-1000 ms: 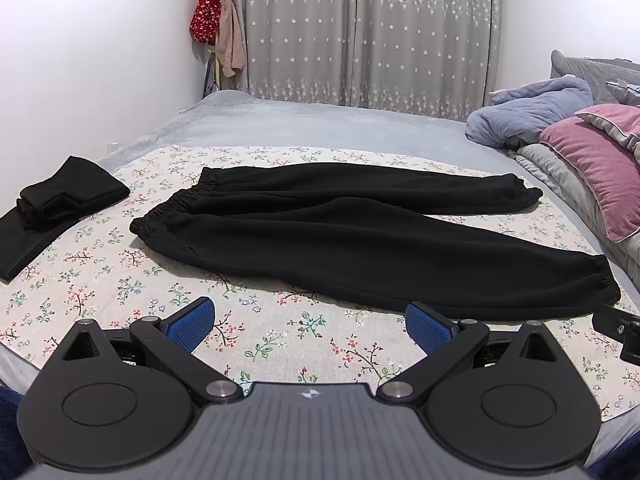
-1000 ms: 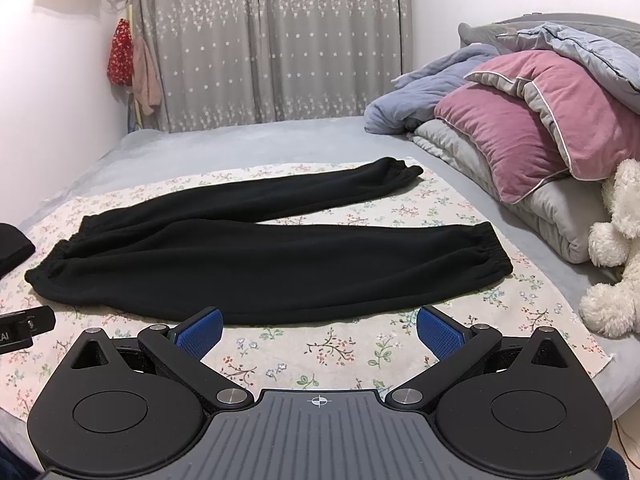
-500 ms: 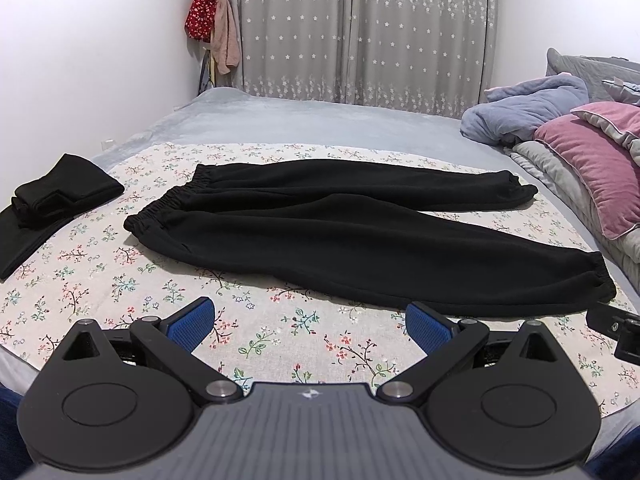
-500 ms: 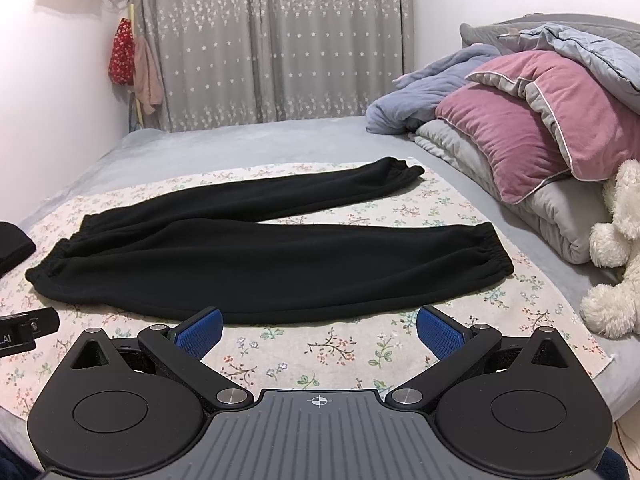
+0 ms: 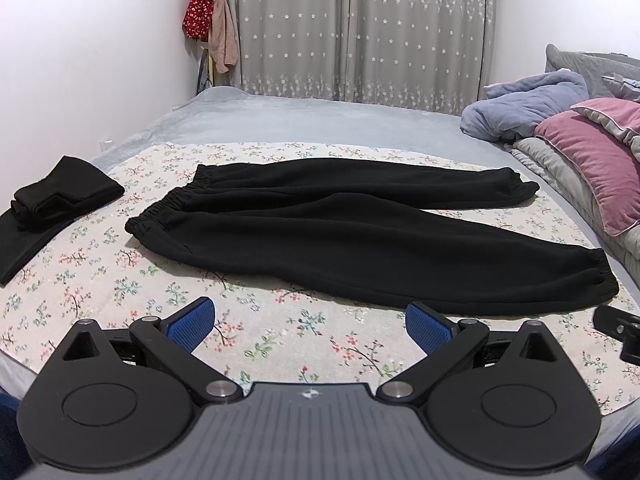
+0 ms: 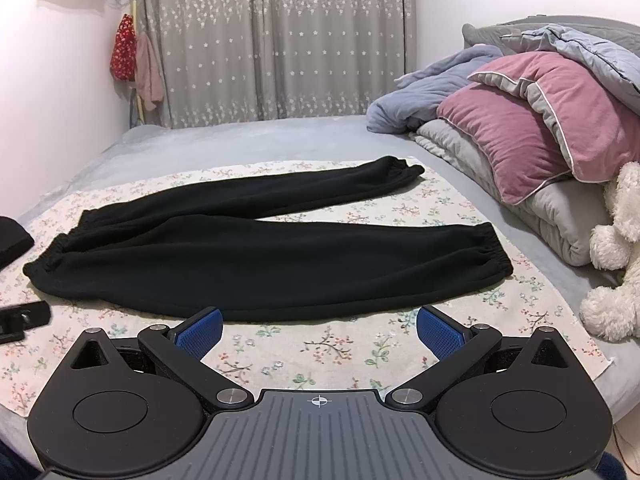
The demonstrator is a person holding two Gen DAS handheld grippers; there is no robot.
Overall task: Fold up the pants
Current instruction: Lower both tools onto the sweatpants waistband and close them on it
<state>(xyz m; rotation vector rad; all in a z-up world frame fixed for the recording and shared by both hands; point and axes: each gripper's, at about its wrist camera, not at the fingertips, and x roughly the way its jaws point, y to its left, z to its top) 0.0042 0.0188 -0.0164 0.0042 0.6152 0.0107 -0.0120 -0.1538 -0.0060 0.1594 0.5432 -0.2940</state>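
pants [image 5: 340, 236]: flat on bed's floral cloth [image 5: 280, 340], 2 legs splayed, unfolded | left gripper [image 5: 308, 322]: fingers apart, empty, short of near hem | right gripper [image 6: 318, 330]: same | risk: pinching 1 fleece layer or cloth underneath drags fold crooked

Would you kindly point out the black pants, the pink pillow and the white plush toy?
black pants [image 6: 256, 264]: right wrist view, near leg.
pink pillow [image 6: 532, 124]: right wrist view, front face.
white plush toy [image 6: 616, 264]: right wrist view, body.
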